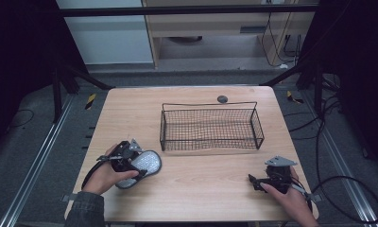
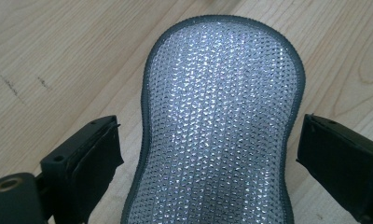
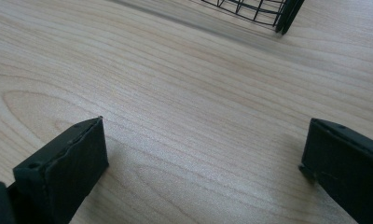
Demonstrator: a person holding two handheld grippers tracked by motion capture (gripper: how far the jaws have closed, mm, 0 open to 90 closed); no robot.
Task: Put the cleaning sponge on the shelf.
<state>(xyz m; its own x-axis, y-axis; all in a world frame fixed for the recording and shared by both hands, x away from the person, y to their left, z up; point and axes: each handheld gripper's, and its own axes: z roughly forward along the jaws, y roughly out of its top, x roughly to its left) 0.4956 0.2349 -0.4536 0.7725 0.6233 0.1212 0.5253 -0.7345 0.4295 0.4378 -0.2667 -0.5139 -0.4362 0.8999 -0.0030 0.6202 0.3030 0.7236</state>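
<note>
Left gripper [image 2: 208, 154] wide open, jaws either side of silver scrubbing pad [image 2: 219, 126], gap visible both sides. Pad lies flat on table [image 1: 201, 184], near-left: glittery knit, grey stitched edge, waisted oval. Right gripper [image 3: 203, 158] wide open, holds nothing, over pale wood grain. Black wire basket [image 1: 210, 126] mid-table. Dark room, grey floor.

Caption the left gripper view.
Open left gripper straddles a silver scrub pad lying on the wooden table.

Glittery silver mesh scrub pad [image 2: 219, 126], matt pale wood table [image 1: 201, 184], black wire basket [image 1: 210, 126].
</note>
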